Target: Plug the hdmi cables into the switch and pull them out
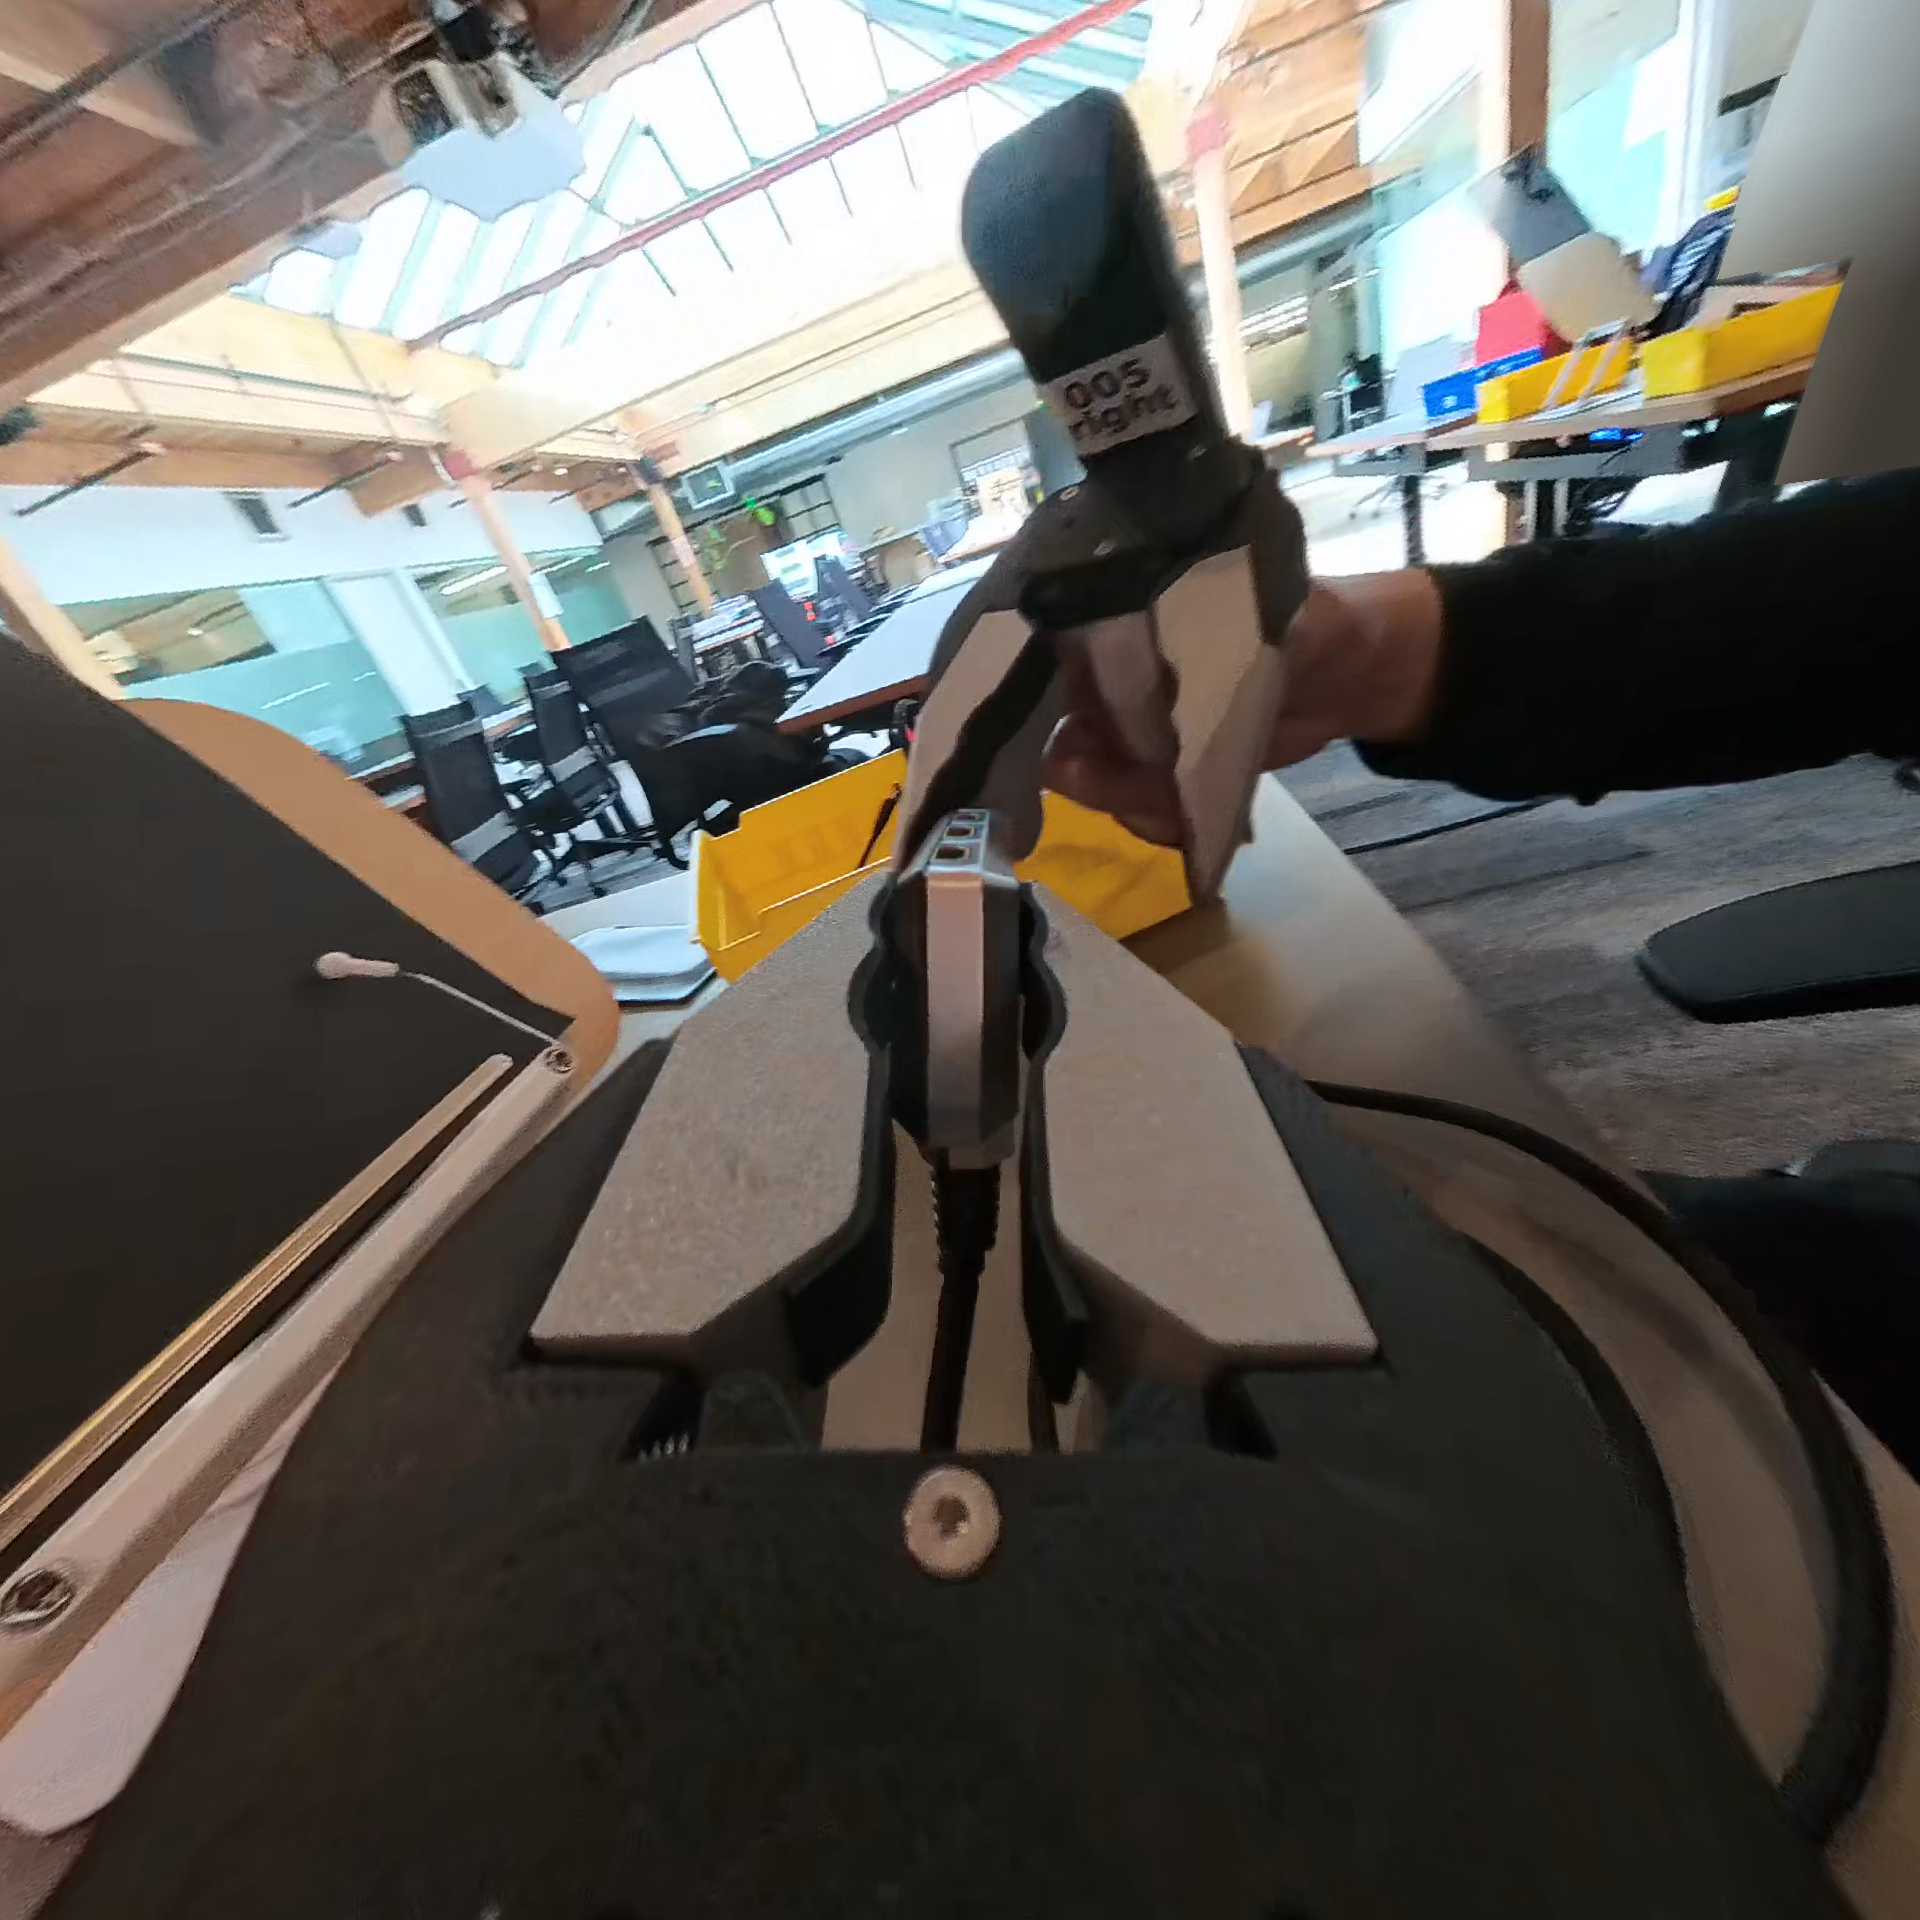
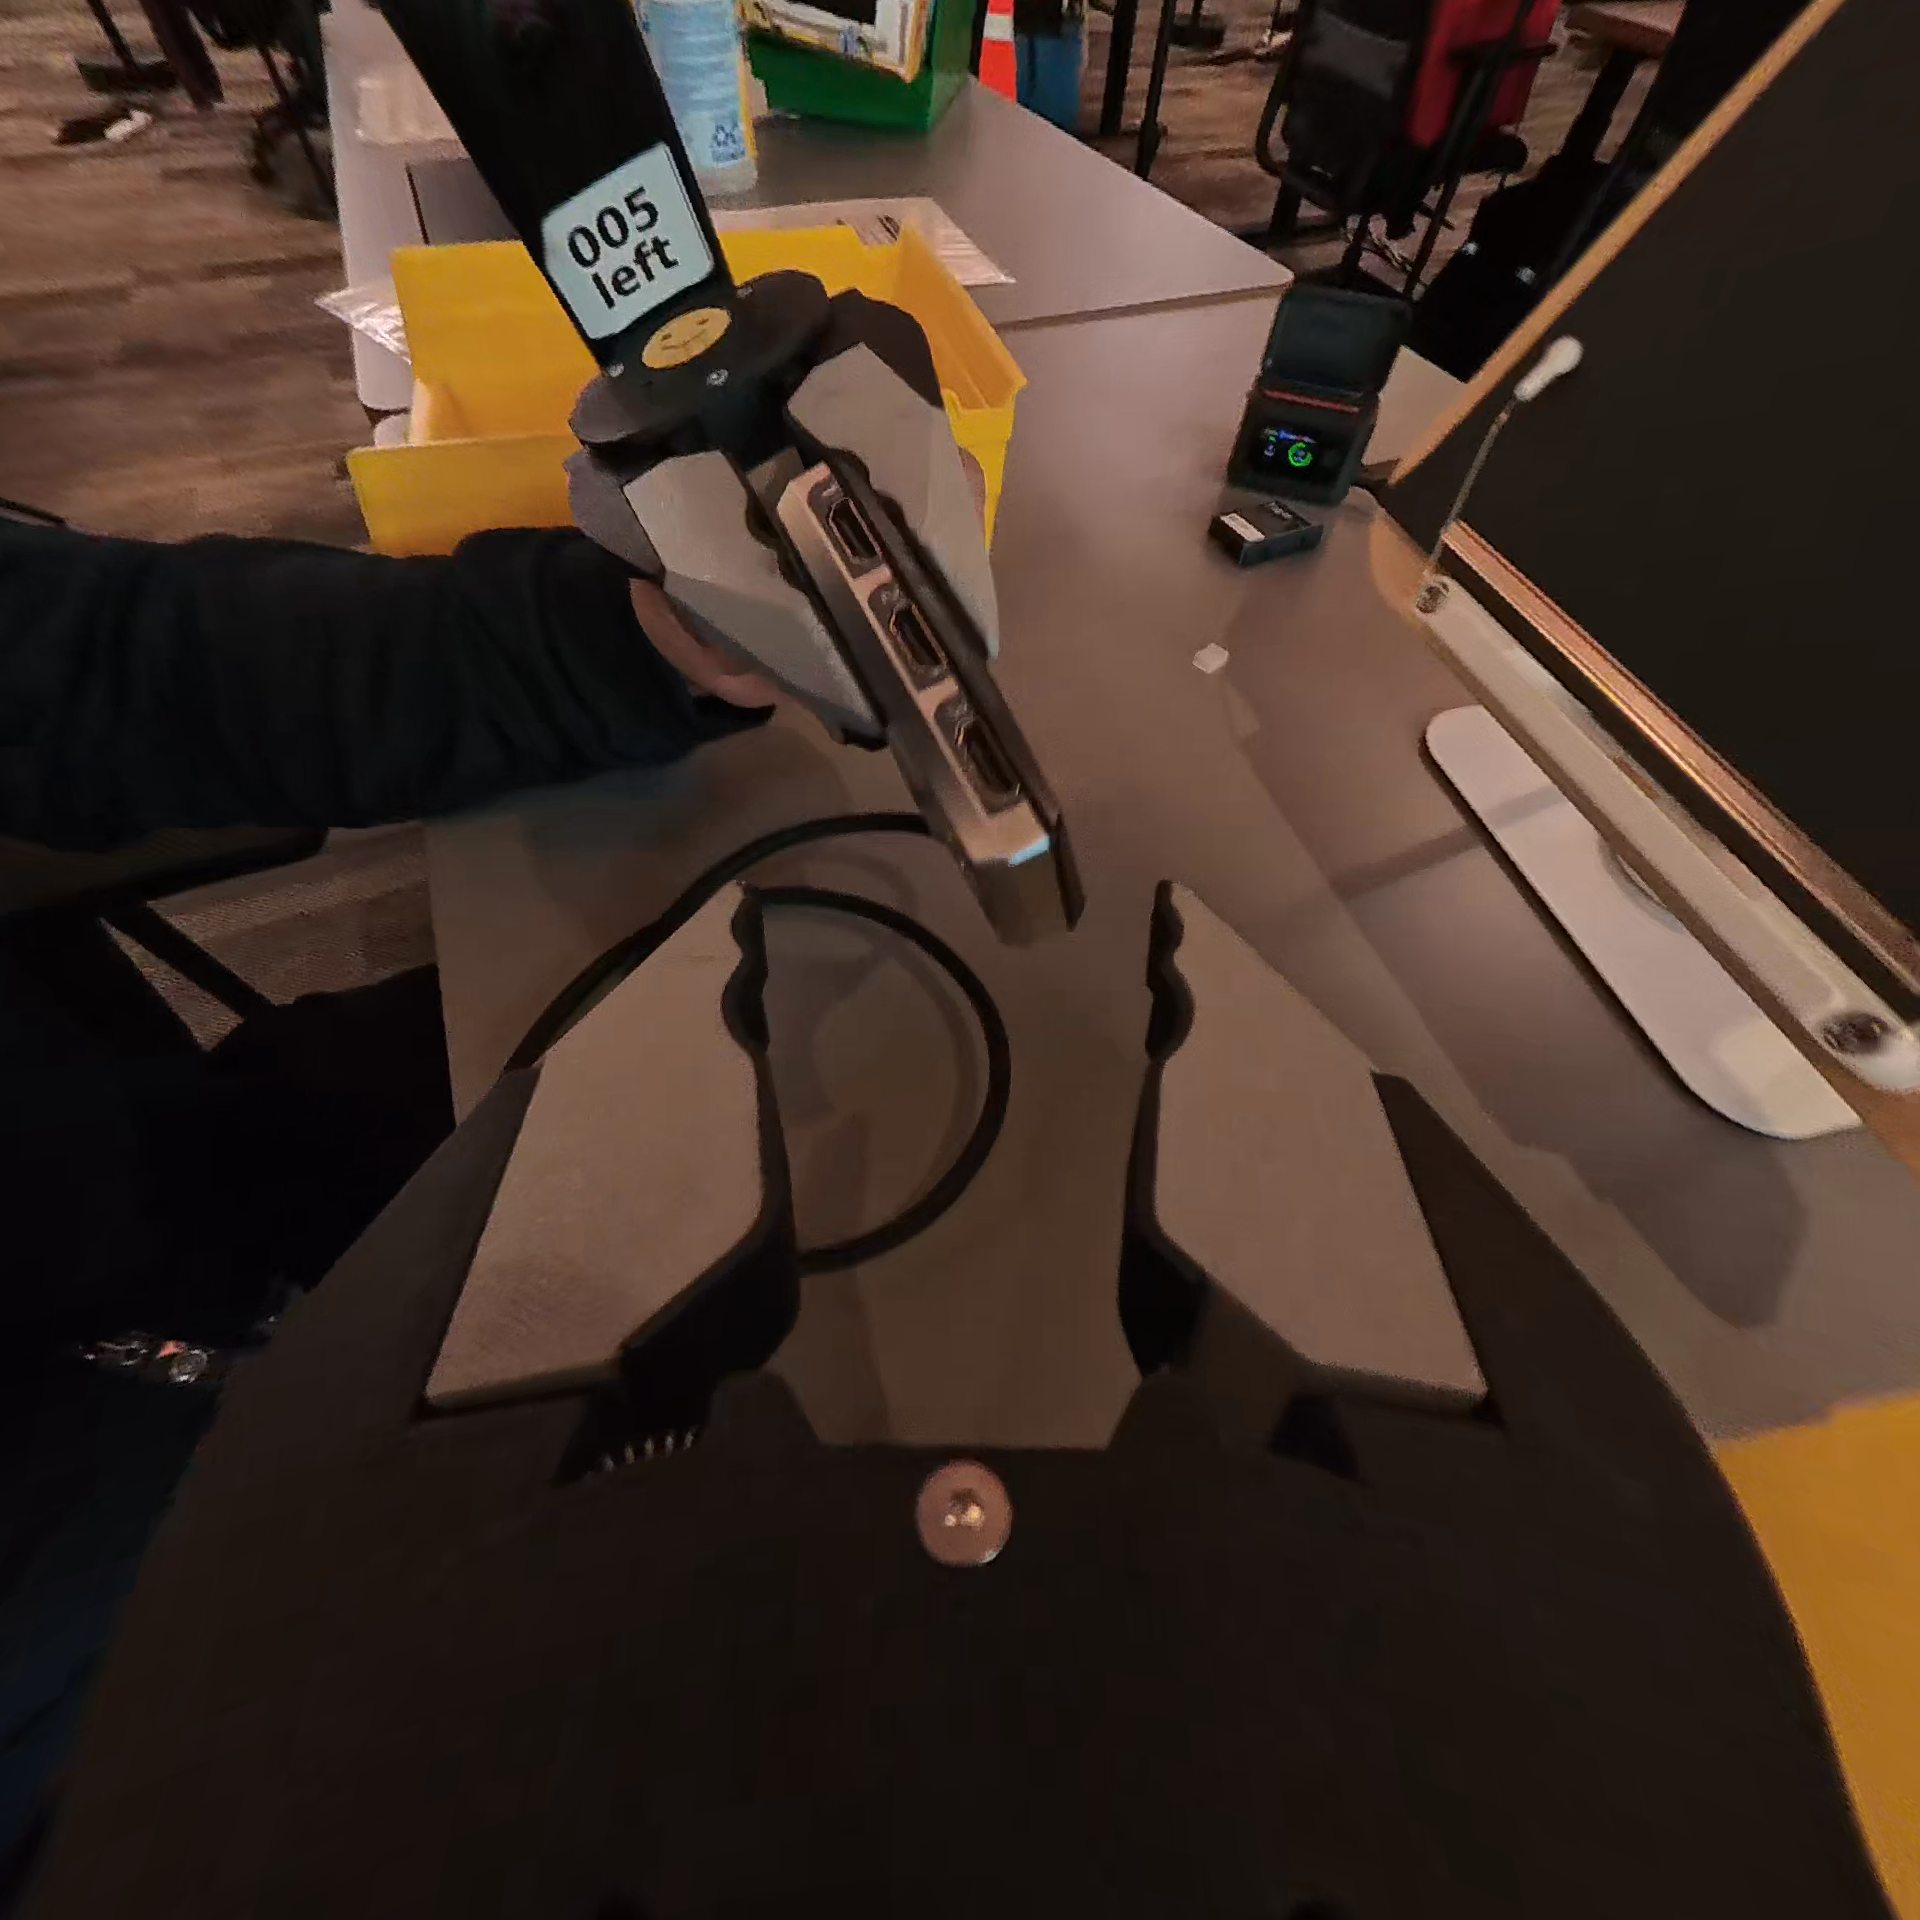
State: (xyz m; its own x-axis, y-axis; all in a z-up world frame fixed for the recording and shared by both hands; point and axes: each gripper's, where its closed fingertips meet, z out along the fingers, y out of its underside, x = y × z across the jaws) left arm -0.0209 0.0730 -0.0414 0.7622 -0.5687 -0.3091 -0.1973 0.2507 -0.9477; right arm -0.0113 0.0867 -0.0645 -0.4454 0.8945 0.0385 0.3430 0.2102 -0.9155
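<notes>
My left gripper (image 1: pixel 956 894) is shut on the silver HDMI switch (image 1: pixel 961 997), which stands edge-on between the fingers. A black cable (image 1: pixel 961 1278) leaves the switch's near end. In the right wrist view the left gripper (image 2: pixel 920 675) holds the switch (image 2: pixel 935 707) tilted above the table, with three empty ports facing me. My right gripper (image 2: pixel 954 935) is open and empty, its tips just below the switch's low end. It also shows in the left wrist view (image 1: pixel 1060 852), open beyond the switch. The black cable (image 2: pixel 1000 1081) loops on the table between my right fingers.
A yellow bin (image 2: pixel 488 343) stands behind the left gripper on the grey table (image 2: pixel 1143 499). A monitor (image 2: pixel 1714 468) on a white foot (image 2: pixel 1621 914) stands at the right. A small black device with a lit screen (image 2: pixel 1309 416) and a small black box (image 2: pixel 1262 532) lie near it. Less than 4 cm separates the two grippers' tips.
</notes>
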